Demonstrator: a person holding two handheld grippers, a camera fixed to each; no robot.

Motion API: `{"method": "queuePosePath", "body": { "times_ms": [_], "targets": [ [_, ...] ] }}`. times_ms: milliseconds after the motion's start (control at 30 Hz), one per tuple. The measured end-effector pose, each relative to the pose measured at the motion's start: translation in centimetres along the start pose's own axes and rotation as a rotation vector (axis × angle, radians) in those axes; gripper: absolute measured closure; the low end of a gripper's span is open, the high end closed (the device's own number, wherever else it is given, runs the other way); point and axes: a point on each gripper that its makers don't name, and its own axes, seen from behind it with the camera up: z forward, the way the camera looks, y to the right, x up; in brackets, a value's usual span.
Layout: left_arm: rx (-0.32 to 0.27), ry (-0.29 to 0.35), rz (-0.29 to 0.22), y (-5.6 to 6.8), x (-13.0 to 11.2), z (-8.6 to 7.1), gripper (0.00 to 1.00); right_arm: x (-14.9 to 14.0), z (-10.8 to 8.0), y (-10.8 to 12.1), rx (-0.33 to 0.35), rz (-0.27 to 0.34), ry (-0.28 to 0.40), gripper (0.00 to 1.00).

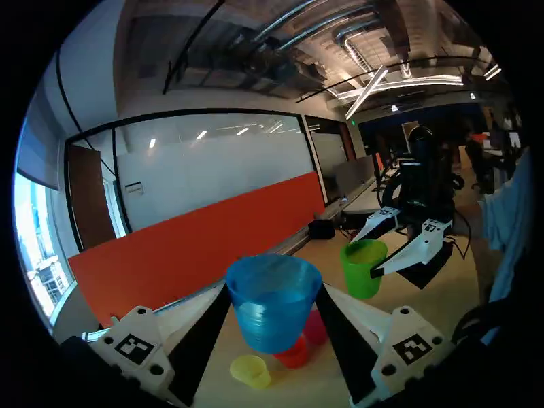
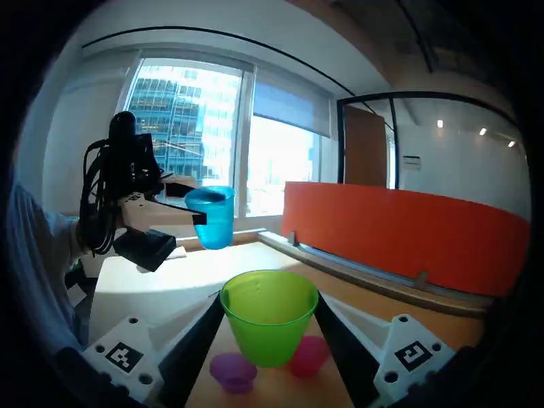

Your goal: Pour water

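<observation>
Left gripper view first. The left gripper [image 1: 272, 291] is closed partway, both fingers pressing the sides of the blue cup [image 1: 273, 313]. The cup sits upright in the lower middle of the frame, lifted clear of the table [image 1: 438, 296]. Right of centre and farther off, the right gripper [image 1: 364, 256] has the green cup [image 1: 360, 275] pinched the same way, also upright. Down at the bottom, on the table under the blue cup, are a yellow cup [image 1: 250, 370], a red cup [image 1: 294, 353] and a pink cup [image 1: 315, 326]. I honestly can't tell if either big cup has water in it.

Right gripper view: the green cup is at bottom centre, squeezed between that gripper's two fingers, mouth wide open to the camera. The blue cup is at mid-left, higher in the frame, held by the other gripper and well apart from the green one. A purple cup [image 2: 233, 370] and the pink one sit low in the frame beneath the green cup.

My two cents on doing the pour well:
- Close the gap first, so the pouring lip is just above and inside the other rim before any tilt.
- Roll the wrist slowly.
- Hold the receiving cup dead level.
- These look like thin tapered plastic, so I'd guess a hard squeeze flexes them and a light one lets them slide. Go steady, no jerks.
</observation>
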Motion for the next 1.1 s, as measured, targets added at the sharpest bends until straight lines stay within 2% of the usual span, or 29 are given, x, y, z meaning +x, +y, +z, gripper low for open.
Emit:
{"method": "queuePosePath", "body": {
  "times_ms": [200,533,1100],
  "targets": [
    [0.02,0.014,0.076,0.0,1.8,0.4,0.14,-0.2,0.8,-1.3,0.029,0.003,0.003,0.07],
    [0.022,0.048,0.213,0.7,4.8,0.8,0.14,-0.8,2.0,-3.3,0.073,0.008,0.005,0.07],
    [0.074,0.082,0.445,1.1,8.2,1.2,0.14,-2.7,3.1,-5.4,0.12,0.029,-0.006,0.07]
  ]
}}
